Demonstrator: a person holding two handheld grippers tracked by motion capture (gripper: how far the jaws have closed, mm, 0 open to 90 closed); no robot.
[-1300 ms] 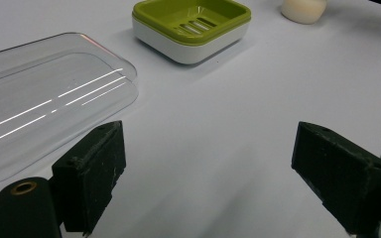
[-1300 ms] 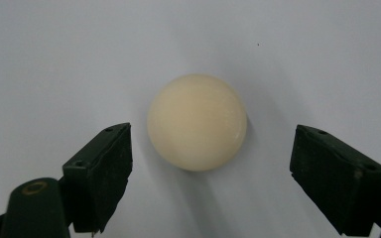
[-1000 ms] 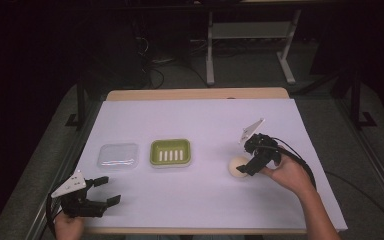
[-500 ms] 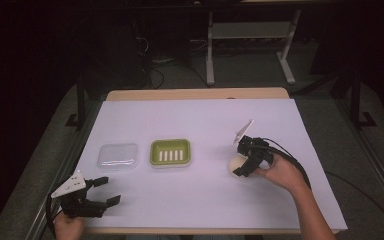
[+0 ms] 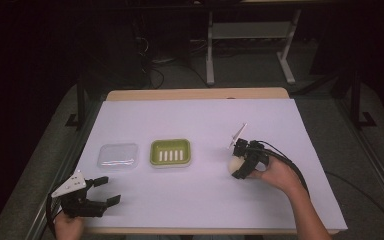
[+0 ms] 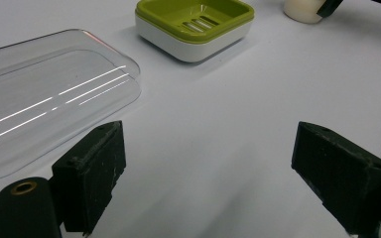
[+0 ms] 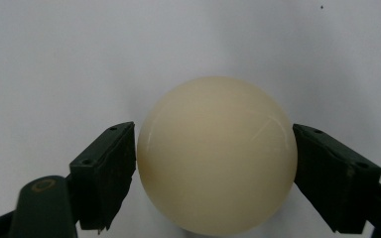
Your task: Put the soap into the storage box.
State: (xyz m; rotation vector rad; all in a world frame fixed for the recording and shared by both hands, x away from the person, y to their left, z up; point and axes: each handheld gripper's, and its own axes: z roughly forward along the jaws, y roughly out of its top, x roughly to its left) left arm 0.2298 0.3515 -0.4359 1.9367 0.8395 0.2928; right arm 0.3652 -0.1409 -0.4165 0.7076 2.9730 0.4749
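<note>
Soap [image 7: 217, 154]: cream, smooth, rounded bar; on the white table [image 5: 200, 125], right of centre, well apart from the dish.
Right gripper [image 5: 240, 165]: tipped down over the soap, jaws touching both its sides, clamped on it; hand [image 5: 271, 172] behind, forearm angled in from the lower right.
Dish [image 5: 170, 152]: green, slotted tray in a white base, mid-table.
Lid [image 5: 117, 155]: clear, glossy plastic, just left of the dish.
Left gripper [image 5: 105, 190]: near the front-left edge, jaws wide apart, holding nothing.
</note>
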